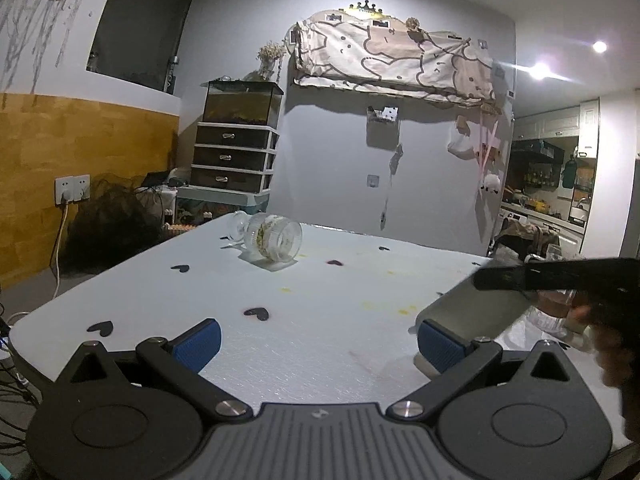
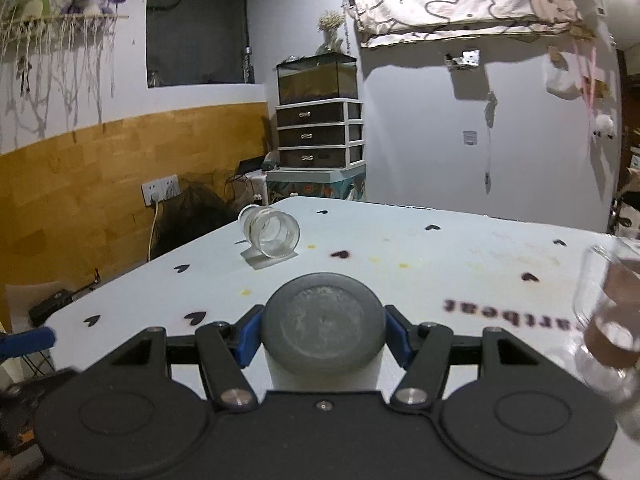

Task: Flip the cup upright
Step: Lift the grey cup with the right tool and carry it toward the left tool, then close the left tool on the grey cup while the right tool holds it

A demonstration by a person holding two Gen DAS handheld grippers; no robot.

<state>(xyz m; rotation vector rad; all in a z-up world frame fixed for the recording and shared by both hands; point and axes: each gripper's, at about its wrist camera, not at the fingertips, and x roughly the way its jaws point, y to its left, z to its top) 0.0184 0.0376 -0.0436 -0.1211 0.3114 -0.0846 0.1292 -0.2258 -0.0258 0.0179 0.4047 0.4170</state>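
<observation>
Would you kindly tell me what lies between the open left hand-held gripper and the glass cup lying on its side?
Only tablecloth with heart prints and yellowish stains, per the left wrist view, separates the left hand-held gripper from the glass cup.

Clear glossy glass cup on matt textured tablecloth.

A: Where is the lying glass cup?

B: On the table, on its side, near the far left edge, mouth turned toward the near right.

A: What sits in the right gripper?

B: A cup, base toward the camera, between both fingers, above the table's near part.

A: And the left gripper?

B: Over the near edge, with the held cup to its right. A drawer unit stands behind the table, with a tank on top.
</observation>
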